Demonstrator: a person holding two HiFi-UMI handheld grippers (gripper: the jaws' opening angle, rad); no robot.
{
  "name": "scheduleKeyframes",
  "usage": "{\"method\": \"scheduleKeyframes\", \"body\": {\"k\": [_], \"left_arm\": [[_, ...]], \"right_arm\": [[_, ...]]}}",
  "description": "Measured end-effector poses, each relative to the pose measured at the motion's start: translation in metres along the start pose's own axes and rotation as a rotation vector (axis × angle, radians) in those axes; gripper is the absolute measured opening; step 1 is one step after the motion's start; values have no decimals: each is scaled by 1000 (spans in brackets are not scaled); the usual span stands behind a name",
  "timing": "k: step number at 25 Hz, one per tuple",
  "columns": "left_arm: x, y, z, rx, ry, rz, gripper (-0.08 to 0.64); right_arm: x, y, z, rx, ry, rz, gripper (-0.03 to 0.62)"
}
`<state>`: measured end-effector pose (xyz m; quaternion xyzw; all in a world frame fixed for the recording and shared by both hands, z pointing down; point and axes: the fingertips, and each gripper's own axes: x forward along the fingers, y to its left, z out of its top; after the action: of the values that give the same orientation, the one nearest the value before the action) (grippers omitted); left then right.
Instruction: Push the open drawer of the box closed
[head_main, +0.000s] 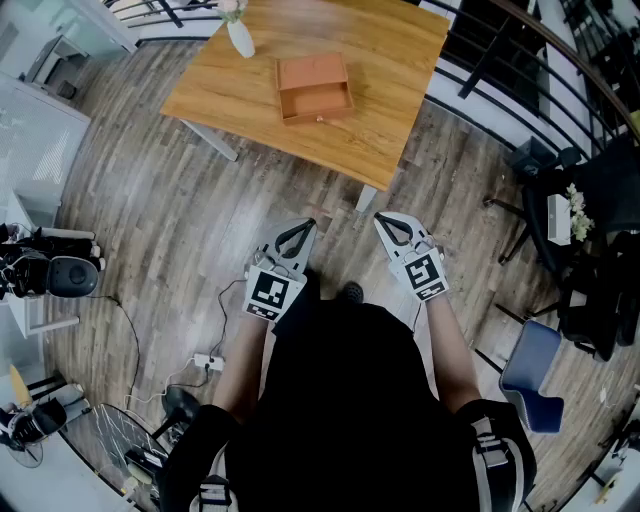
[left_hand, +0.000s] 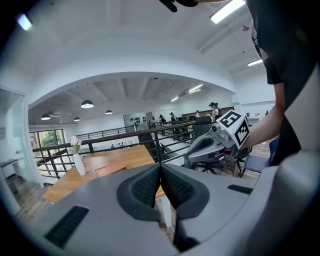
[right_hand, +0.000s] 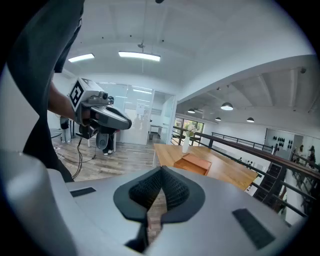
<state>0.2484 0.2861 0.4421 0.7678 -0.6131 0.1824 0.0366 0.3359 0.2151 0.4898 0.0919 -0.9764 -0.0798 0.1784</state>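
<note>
An orange-brown box (head_main: 313, 85) sits on the wooden table (head_main: 400, 110), its drawer (head_main: 318, 103) pulled out toward me. The box also shows small in the left gripper view (left_hand: 110, 169) and in the right gripper view (right_hand: 195, 164). My left gripper (head_main: 308, 226) is held over the floor, well short of the table, with its jaws shut and nothing between them. My right gripper (head_main: 382, 220) hangs beside it at the same height, also shut and empty. Each gripper appears in the other's view: the right gripper (left_hand: 192, 153) and the left gripper (right_hand: 129, 121).
A white vase with flowers (head_main: 238, 35) stands at the table's far left. White table legs (head_main: 366, 198) stand just ahead of the grippers. A black railing (head_main: 520, 60) runs along the right. Chairs (head_main: 530, 375) and cables (head_main: 205, 360) crowd the floor sides.
</note>
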Motion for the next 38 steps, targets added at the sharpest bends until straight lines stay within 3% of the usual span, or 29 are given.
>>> {"method": "scheduleKeyframes", "body": {"k": [11, 15, 19, 25, 38], "left_arm": [[-37, -18, 5, -8, -19, -70, 23], [-39, 2, 0, -22, -29, -79, 23], [-48, 24, -11, -26, -29, -110, 23], [-46, 61, -21, -16, -34, -163, 23], [-42, 149, -41, 19, -64, -258, 23]], "right_arm": [[-16, 25, 17, 12, 2, -19, 14], [5, 27, 19, 25, 23, -26, 14], [27, 38, 32, 111, -6, -22, 14], [64, 44, 30, 43, 85, -84, 15], [146, 48, 45, 37, 132, -199, 15]]}}
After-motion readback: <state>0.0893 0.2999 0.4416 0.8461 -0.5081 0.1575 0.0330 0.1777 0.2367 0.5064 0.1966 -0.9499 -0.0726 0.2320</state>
